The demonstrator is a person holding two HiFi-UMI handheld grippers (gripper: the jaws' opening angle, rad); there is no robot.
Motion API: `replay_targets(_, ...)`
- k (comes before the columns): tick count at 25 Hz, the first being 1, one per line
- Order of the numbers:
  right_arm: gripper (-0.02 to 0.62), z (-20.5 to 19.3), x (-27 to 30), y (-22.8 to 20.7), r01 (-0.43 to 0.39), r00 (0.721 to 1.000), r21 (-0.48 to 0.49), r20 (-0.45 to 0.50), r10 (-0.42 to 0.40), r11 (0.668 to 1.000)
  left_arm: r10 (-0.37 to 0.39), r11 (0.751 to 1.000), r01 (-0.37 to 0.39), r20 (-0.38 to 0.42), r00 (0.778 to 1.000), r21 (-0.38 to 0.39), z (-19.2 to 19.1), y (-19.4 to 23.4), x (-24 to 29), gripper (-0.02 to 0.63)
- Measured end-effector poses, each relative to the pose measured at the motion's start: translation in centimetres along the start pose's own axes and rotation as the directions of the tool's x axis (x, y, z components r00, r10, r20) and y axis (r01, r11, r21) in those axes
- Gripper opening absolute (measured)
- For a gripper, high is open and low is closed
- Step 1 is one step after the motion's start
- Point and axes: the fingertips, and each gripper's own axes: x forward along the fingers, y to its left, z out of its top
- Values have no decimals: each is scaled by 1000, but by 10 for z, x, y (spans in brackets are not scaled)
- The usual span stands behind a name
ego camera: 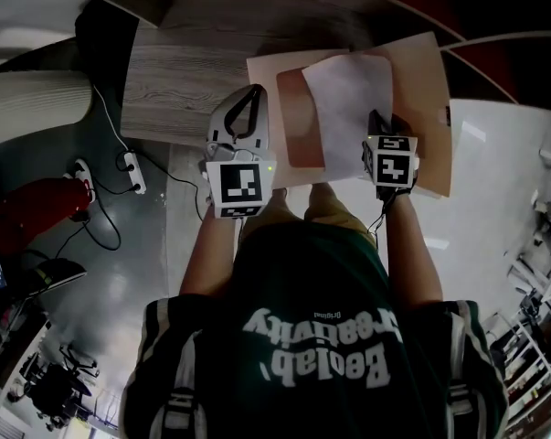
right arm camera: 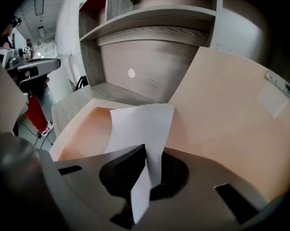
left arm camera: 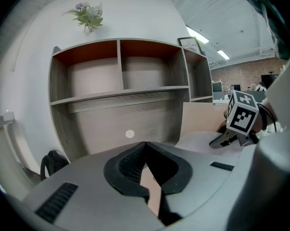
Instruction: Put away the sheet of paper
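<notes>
White sheet (right arm camera: 140, 124), blank and bowed, sits pinched in right gripper (right arm camera: 145, 153); left gripper (left arm camera: 145, 146) clamps folder (ego camera: 421, 90).

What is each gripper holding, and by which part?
Right gripper pinches the sheet of paper by its near right corner; left gripper seems to pinch the tan folder at its left edge.

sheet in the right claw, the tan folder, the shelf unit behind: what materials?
Sheet: thin matte white paper; it bends and curls limply.
Folder: likely stiff tan card or kraft board, matte, its cover stands flat.
Shelf unit: grey wood-grain surface, probably laminate; solid wood can't be excluded.
</notes>
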Motion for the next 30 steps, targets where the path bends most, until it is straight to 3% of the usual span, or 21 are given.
replay_targets(7,35,-7,-2,-14,64,998,-2,-12,-64,998,-4,1000,4,-1,1000,0,2,-5,6,18)
replay_targets(16,35,-1,0,-35,206,976,13,71,-206,979,1,1000,-1,-12,1000,1,-4,-5,7,18)
replay_targets(20,35,-6,6,-34,219,974,-18,72,-217,976,5,1000,-5,-17,1000,-1,-7,-3,6,18)
replay_targets(26,35,12,-6,-46,320,937,-33,159,-311,947,7,1000,-7,-23,1000,1,-11,-1,5,18)
replay_targets(30,35,10,0,-40,286,951,-55,138,-277,957,5,1000,-5,-25,1000,-1,-13,0,5,18)
